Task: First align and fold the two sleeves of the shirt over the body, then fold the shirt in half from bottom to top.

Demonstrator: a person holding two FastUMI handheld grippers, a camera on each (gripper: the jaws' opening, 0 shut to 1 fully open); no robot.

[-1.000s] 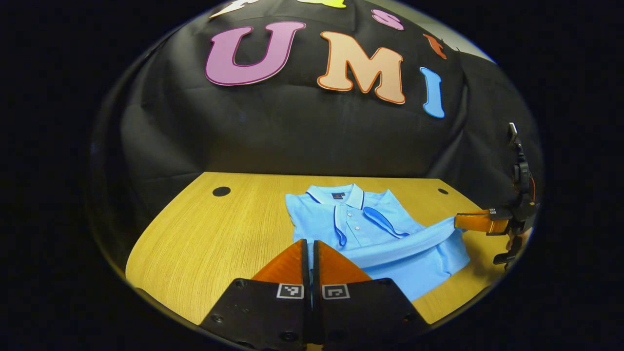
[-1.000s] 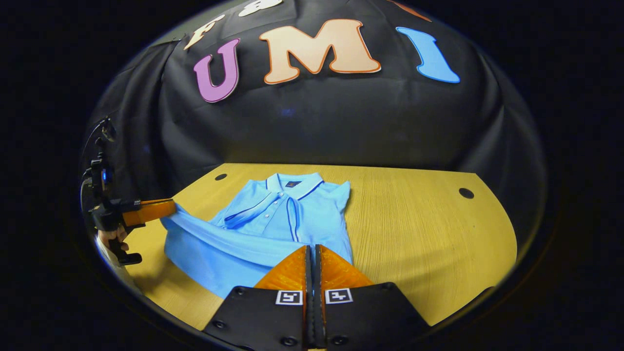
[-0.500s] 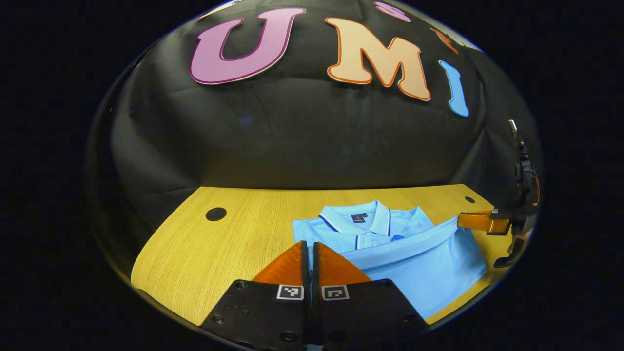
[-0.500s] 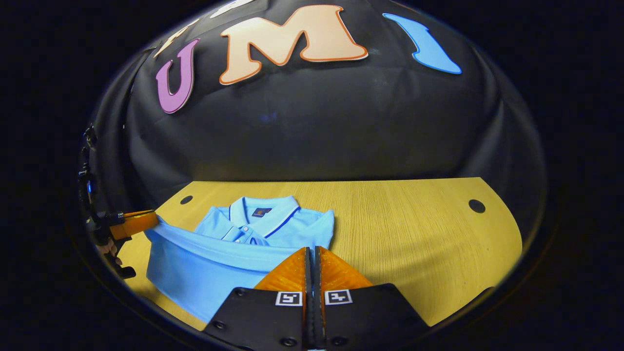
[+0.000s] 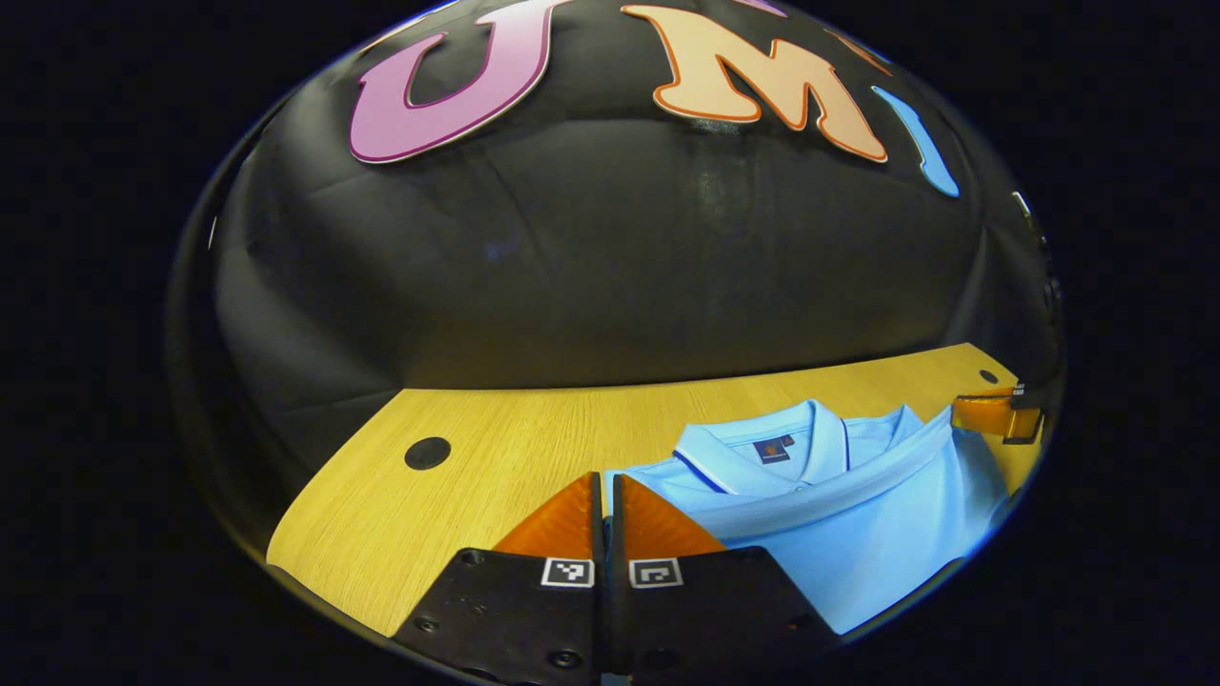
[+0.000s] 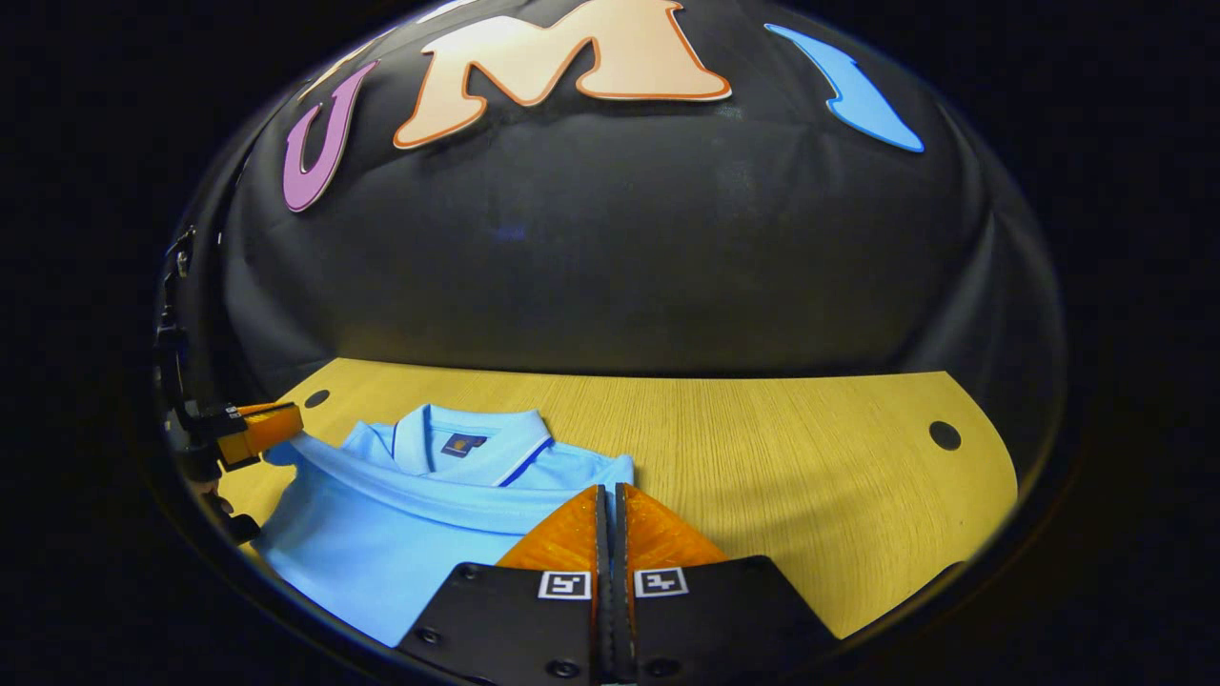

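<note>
A light blue polo shirt [image 5: 839, 543] lies on the wooden table [image 5: 448, 514], its collar [image 5: 762, 448] toward the wall. Its bottom hem is lifted and stretched taut between both grippers, just short of the collar. My left gripper [image 5: 606, 478] is shut on one hem corner. In the left gripper view the right gripper [image 5: 991, 415] holds the other corner at far right. In the right gripper view my right gripper [image 6: 610, 490] is shut on its hem corner of the shirt [image 6: 381, 543], with the collar [image 6: 467, 443] beyond and the left gripper [image 6: 255, 429] at far left. The folded sleeves are hidden under the raised cloth.
The black cloth wall rises right behind the table's far edge. Round dark holes sit in the tabletop [image 6: 810, 476]: one hole [image 5: 427, 453] left of the shirt, another hole [image 6: 945, 435] at the far right. Bare wood lies on both sides of the shirt.
Both grippers have carried the hem forward, away from the near edge and toward the collar. The lower half now covers the sleeves and placket that showed before.
</note>
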